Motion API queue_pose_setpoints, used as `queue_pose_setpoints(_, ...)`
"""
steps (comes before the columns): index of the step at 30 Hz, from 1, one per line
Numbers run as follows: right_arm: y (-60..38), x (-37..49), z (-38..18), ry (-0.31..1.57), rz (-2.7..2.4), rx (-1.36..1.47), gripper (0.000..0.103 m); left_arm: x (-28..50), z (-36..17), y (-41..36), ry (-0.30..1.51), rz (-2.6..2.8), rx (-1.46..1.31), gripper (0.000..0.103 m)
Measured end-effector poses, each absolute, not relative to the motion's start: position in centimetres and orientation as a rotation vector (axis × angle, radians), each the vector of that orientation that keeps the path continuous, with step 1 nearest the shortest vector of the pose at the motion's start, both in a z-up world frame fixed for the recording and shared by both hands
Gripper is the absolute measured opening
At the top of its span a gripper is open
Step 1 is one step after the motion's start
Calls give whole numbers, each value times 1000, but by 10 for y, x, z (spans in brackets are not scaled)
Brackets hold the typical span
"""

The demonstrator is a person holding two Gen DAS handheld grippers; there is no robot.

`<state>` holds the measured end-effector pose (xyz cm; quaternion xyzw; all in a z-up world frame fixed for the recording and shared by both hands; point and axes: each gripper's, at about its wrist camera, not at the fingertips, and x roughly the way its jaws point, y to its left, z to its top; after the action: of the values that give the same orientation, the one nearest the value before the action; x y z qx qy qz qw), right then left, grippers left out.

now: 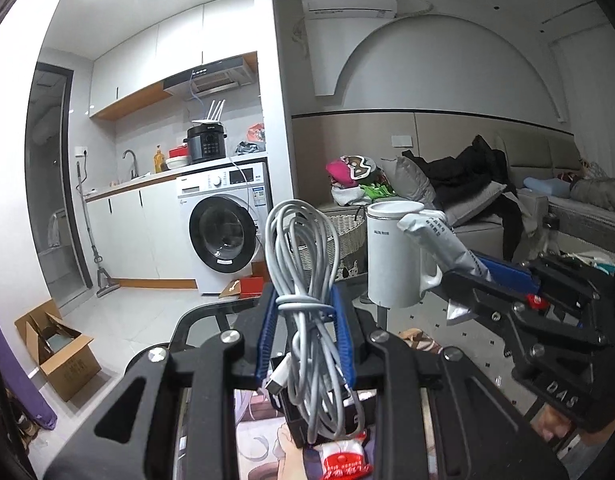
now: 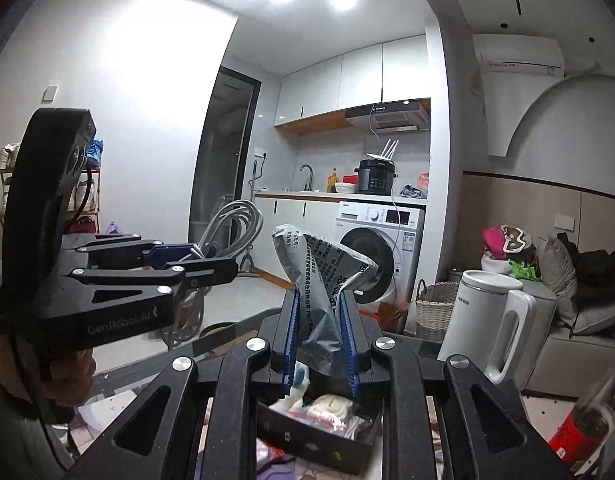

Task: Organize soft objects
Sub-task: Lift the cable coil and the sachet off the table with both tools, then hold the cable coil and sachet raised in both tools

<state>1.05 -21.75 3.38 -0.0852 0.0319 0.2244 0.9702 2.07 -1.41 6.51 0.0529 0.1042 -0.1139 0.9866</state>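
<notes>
My left gripper (image 1: pixel 305 308) is shut on a coiled grey cable (image 1: pixel 303 256), held up above the table; it also shows in the right wrist view (image 2: pixel 227 232) at the left. My right gripper (image 2: pixel 319 312) is shut on a crumpled silver foil packet (image 2: pixel 323 268), which also shows in the left wrist view (image 1: pixel 447 244) at the right. Below the right gripper sits a black box (image 2: pixel 307 440) holding white packets and soft items.
A white electric kettle (image 2: pixel 487 316) stands on the table to the right, with a red-labelled bottle (image 2: pixel 579 428) at the far right. Beyond are a washing machine (image 1: pixel 227 232), a wicker basket (image 2: pixel 435 308), a sofa with clothes (image 1: pixel 487 184) and a cardboard box (image 1: pixel 59 352) on the floor.
</notes>
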Motion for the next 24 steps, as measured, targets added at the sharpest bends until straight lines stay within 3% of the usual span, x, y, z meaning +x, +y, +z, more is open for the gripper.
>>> queue_pose_setpoints(24, -202, 131, 45, 110, 398, -86, 19, 148, 63, -16, 314, -147, -48, 25)
